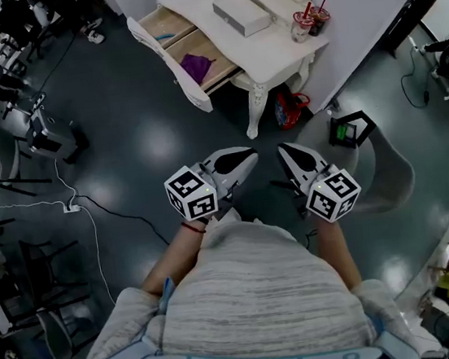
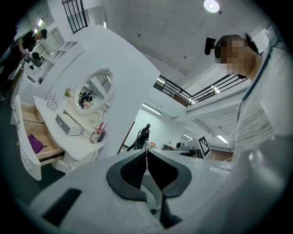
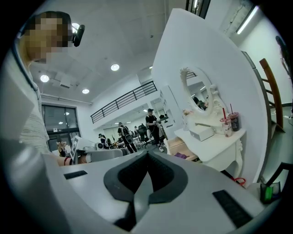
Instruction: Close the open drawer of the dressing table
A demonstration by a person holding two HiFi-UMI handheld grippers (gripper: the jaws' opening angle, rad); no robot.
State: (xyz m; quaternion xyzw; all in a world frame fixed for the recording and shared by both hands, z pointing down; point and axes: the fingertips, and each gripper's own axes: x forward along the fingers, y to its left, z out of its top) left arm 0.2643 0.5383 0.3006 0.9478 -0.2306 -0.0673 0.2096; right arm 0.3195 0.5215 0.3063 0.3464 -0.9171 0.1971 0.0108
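The white dressing table (image 1: 273, 49) stands at the top of the head view, well ahead of me. Its drawer (image 1: 166, 59) is pulled out to the left, with a purple cloth (image 1: 195, 65) lying inside. My left gripper (image 1: 253, 156) and right gripper (image 1: 281, 151) hang side by side over the dark floor, short of the table and touching nothing. In the left gripper view the left gripper (image 2: 146, 151) is shut and empty, with the open drawer (image 2: 32, 137) far off at the left. The right gripper (image 3: 147, 153) is shut too, the table (image 3: 215, 144) beyond it on the right.
On the tabletop are a white box (image 1: 241, 12), two cups with straws (image 1: 308, 22) and an oval mirror (image 2: 91, 91). A red bag (image 1: 291, 110) sits under the table, a black-and-green item (image 1: 349, 129) to its right. Chairs and a floor cable (image 1: 72, 204) are at the left.
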